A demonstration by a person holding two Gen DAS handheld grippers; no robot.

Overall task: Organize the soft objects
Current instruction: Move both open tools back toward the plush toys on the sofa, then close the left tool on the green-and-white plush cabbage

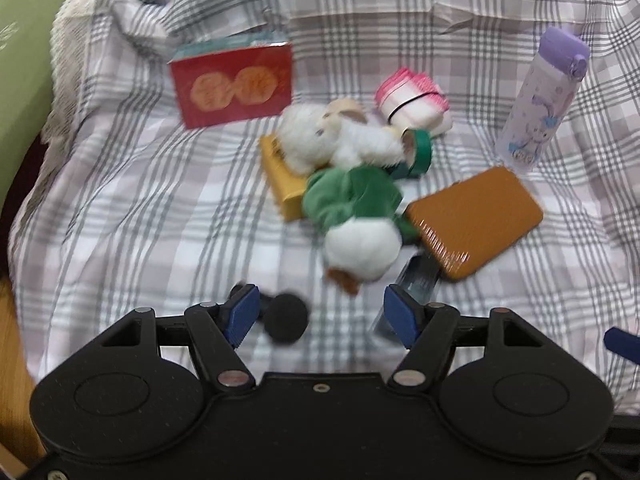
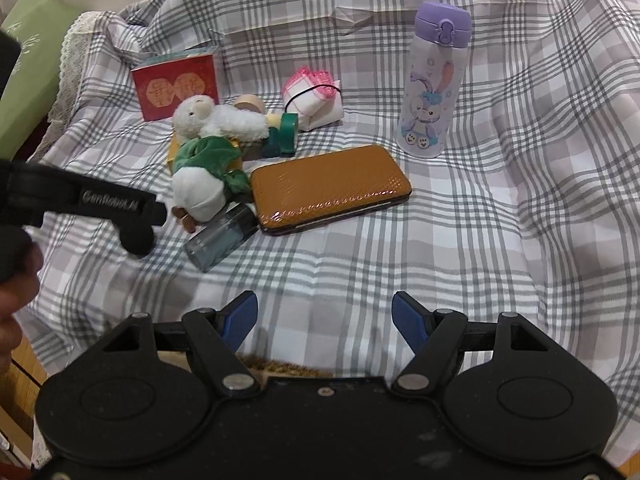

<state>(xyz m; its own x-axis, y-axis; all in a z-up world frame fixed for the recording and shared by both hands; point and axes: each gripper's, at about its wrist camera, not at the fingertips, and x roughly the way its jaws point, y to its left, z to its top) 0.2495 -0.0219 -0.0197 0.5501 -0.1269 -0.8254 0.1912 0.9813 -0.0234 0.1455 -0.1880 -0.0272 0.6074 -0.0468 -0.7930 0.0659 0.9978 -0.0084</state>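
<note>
A white plush lamb [image 1: 320, 136] [image 2: 216, 120] lies on a yellow box [image 1: 280, 180]. Against its near side lies a white plush in green clothes [image 1: 352, 216] [image 2: 204, 172]. A pink-edged white cloth bundle [image 1: 412, 100] [image 2: 312, 98], bound with a black band, sits behind them. My left gripper [image 1: 320, 316] is open just in front of the green-clothed plush and touches neither toy. My right gripper [image 2: 324, 320] is open over bare cloth, nearer than the orange case [image 2: 332, 186]. In the right wrist view, one of the left gripper's fingers [image 2: 104, 200] reaches in from the left.
All lies on a grey plaid cloth [image 2: 500, 200]. A red box [image 1: 232, 84] stands at the back left and a purple-lidded bottle [image 2: 432, 84] at the right. Green tape [image 1: 420, 152], a small clear bottle [image 2: 222, 238] and a black round object [image 1: 286, 318] crowd the toys. A green box [image 2: 28, 76] lies far left.
</note>
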